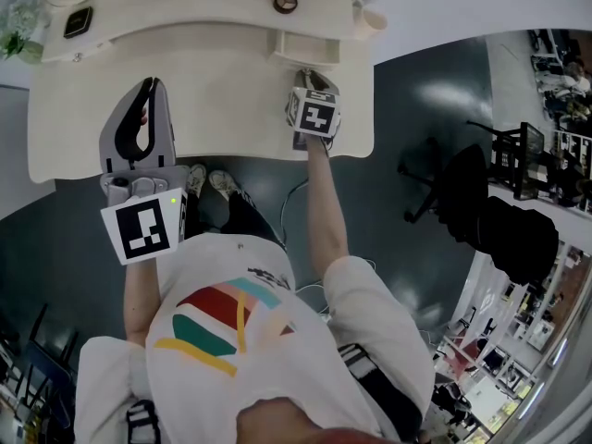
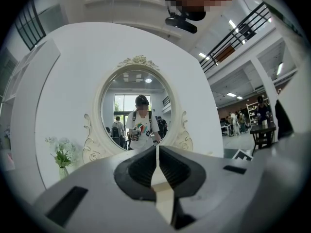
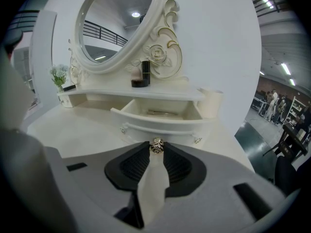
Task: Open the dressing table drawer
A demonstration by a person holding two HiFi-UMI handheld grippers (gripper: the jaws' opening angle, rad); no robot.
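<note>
— Over on your left, what's the left gripper (image 1: 148,85) up to?

— Not much tbh. You've got it held level above the dressing table (image 1: 213,123), aimed at the oval mirror (image 2: 136,108), claw pinched together with nothing in it. A little vase of flowers (image 2: 62,155) sits left of the mirror.

— And the drawer (image 1: 305,46)?

— It's under the back shelf, right of centre, and it stands out of its slot, open. Its long axis runs side to side along the shelf and the curved front faces you, so it slides straight toward your body. Something thin lies inside, can't tell what.

— Right gripper (image 1: 311,74)?

— You've got it tilted down at the drawer front. Its claw is clamped on the knob (image 3: 156,146) in the middle of that front, one pad on each side. A dark bottle (image 3: 146,71) stands on the shelf above the drawer, and a cream cup (image 3: 210,103) stands just beside the drawer's right end.
</note>
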